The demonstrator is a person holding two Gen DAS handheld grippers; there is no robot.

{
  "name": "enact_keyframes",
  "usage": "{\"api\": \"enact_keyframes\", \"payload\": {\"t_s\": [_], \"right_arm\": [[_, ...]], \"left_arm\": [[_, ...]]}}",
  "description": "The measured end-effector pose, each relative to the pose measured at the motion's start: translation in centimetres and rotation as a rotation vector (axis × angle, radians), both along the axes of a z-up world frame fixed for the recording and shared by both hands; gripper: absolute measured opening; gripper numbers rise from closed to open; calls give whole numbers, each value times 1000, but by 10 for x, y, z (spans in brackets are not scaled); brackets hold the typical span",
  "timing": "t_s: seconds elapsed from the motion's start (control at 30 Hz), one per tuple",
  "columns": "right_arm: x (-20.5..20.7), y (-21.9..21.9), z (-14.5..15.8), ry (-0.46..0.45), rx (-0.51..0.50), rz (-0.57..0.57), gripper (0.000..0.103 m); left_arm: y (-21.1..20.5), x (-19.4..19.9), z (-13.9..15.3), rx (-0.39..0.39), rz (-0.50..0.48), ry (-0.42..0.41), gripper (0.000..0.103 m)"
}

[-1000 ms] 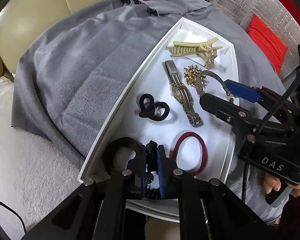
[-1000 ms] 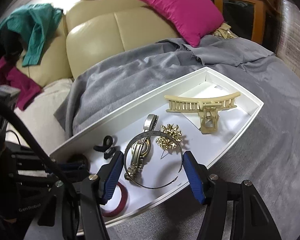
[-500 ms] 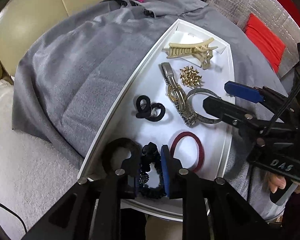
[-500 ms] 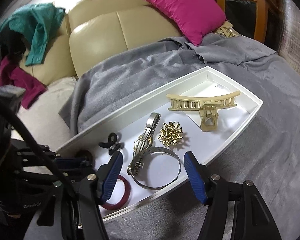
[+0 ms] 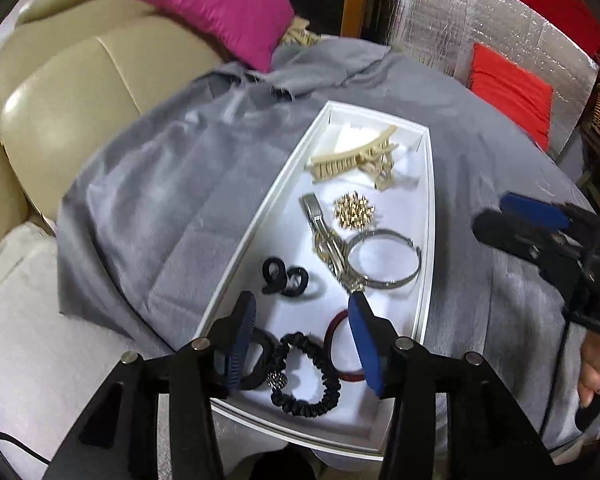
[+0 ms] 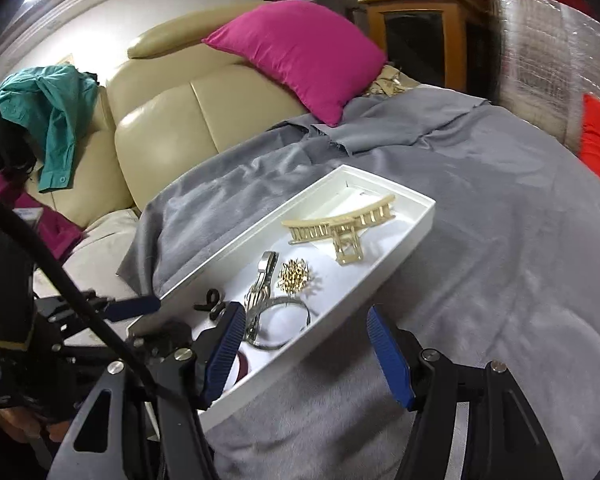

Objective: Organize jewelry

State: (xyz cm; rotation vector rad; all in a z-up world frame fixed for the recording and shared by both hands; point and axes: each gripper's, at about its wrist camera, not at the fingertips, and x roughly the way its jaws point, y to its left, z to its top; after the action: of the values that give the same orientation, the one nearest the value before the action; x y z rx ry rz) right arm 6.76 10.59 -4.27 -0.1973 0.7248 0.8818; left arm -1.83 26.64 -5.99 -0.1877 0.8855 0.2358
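Left wrist view: our left gripper (image 5: 302,334) hangs over the near end of the white tray (image 5: 427,240), jaws wide and holding nothing. Beneath them lie a black scrunchie (image 5: 305,376) and a dark red hair band (image 5: 340,344); further along sit a black hair tie (image 5: 286,278), watch (image 5: 327,240), silver bangle (image 5: 384,258), gold brooch (image 5: 355,210) and cream claw clip (image 5: 354,160). Right wrist view: our right gripper (image 6: 308,350) hovers by the tray's (image 6: 380,280) near rim, jaws wide, empty; the grey cloth (image 6: 480,240) around it carries no loose pieces. We judge the gathering nearly or wholly done.
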Motion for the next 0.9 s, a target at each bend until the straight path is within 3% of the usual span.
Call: {"api": "enact_keyframes", "payload": {"t_s": [0.17,0.27,0.67,0.83,0.9], "right_arm": [[-17,-17,8,-19,9,-33,67],[-26,-24,12,-28,13,-42,67],[-38,-46,14,-39,17,-77,67],[-44,-60,12,-25,23,-111,67],[-50,-66,15,-21,30,-128,67]], "left_arm": [[-2,-3,8,36,6,-42,62],[-7,-3,11,75,0,-54,63],[-15,0,7,97,-6,-33,63],[-22,0,10,154,-6,-39,63],[-25,-2,13,184,-4,-46,70]]}}
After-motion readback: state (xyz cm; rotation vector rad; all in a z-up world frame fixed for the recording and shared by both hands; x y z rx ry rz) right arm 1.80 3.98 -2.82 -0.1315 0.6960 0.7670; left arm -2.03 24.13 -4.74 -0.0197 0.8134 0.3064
